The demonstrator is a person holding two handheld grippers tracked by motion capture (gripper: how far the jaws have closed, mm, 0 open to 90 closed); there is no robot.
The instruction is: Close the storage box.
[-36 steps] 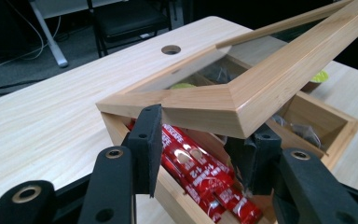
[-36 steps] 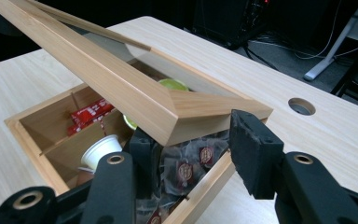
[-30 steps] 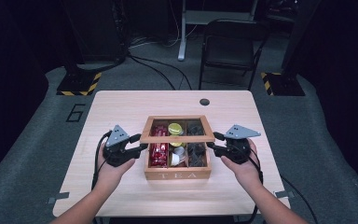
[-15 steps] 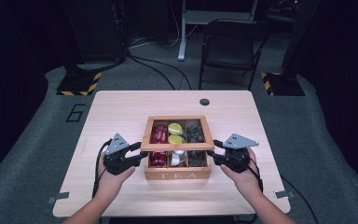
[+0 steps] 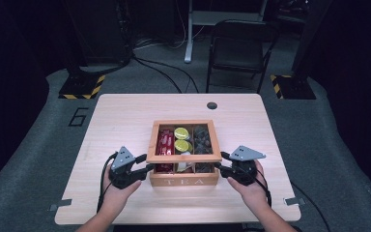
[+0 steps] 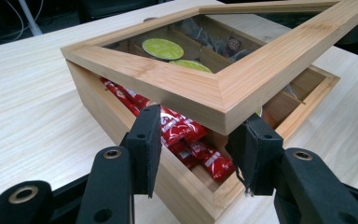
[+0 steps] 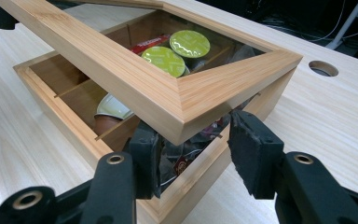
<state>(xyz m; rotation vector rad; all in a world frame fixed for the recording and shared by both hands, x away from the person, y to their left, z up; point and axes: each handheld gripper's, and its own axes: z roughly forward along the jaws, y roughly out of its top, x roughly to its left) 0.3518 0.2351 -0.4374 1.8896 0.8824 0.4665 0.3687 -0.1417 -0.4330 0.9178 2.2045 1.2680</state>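
High view: a wooden tea box (image 5: 183, 180) marked TEA sits on the light wood table (image 5: 125, 116), its glass-paned lid (image 5: 184, 158) raised at the near edge and tilted. Red packets, 2 green-topped pods and dark sachets fill its compartments. The left gripper (image 5: 145, 169) meets the lid's near left corner, the right gripper (image 5: 222, 167) the near right corner; both hands lie low on the table, jaws pointing inward.

Left gripper view: the lid corner hangs between and just above the 2 pads (image 6: 144, 140), which stand partly apart. The right pad meets the lid's underside; whether they clamp it I cannot tell. Red packets (image 6: 186, 135) lie beyond the jaws, in the box.

Right gripper view: the other corner pokes between the 2 partly spread pads (image 7: 254, 149); a firm grip I cannot tell. Green pods (image 7: 165, 58) lie beyond, under the glass.
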